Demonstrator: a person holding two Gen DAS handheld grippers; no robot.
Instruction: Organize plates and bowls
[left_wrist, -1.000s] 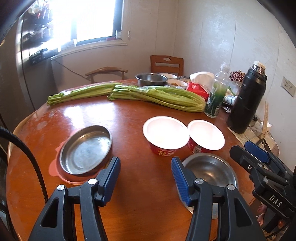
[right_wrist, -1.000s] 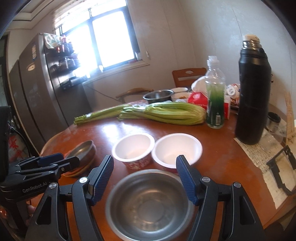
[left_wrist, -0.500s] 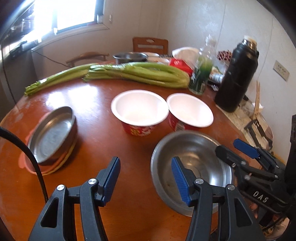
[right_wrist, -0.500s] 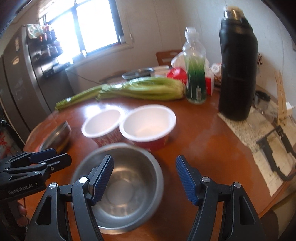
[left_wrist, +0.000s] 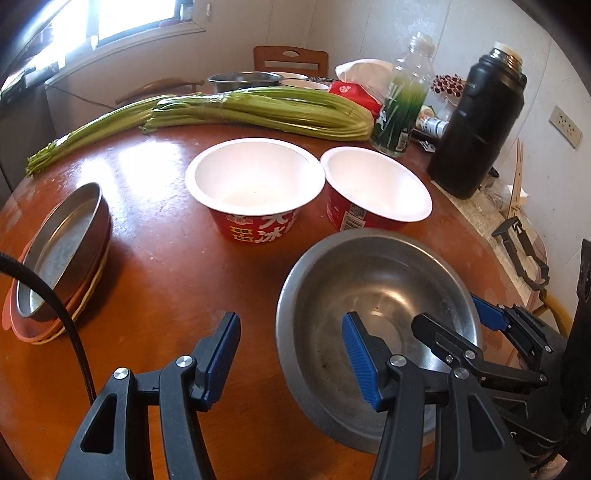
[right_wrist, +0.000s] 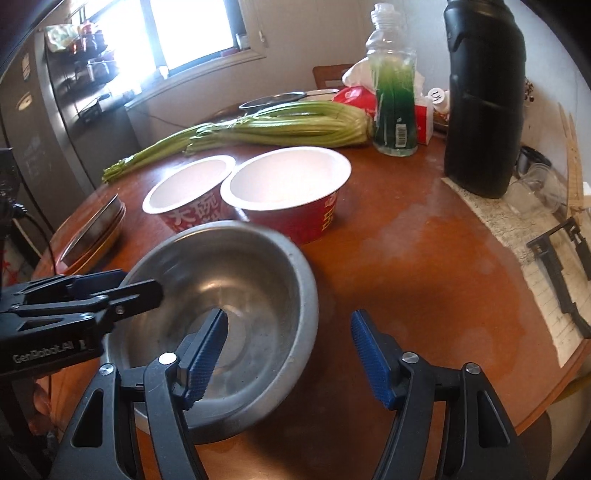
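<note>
A steel bowl (left_wrist: 373, 295) (right_wrist: 236, 280) sits on the round wooden table (left_wrist: 155, 280) near its front edge. My left gripper (left_wrist: 290, 358) (right_wrist: 140, 284) straddles the bowl's left rim, one finger inside and one outside, with the pads clear of the metal. My right gripper (right_wrist: 288, 358) (left_wrist: 448, 317) straddles the right rim the same way; its jaws are closing and do not press on the rim. Behind the bowl stand two red noodle bowls (left_wrist: 255, 184) (left_wrist: 373, 192) with white insides. A steel plate (left_wrist: 62, 251) rests on a stack of coloured plates at the left.
Long green celery stalks (left_wrist: 258, 110) lie across the far side. A green-liquid bottle (left_wrist: 402, 110), a black thermos (left_wrist: 476, 129), a red tissue pack (left_wrist: 354, 92) and a steel basin (left_wrist: 243, 79) crowd the back right. Paper and a black clip (right_wrist: 554, 258) lie at the right edge.
Both grippers have come down and forward onto the steel bowl, from above the table to straddling its rims. The right gripper's jaws stand narrower than before.
</note>
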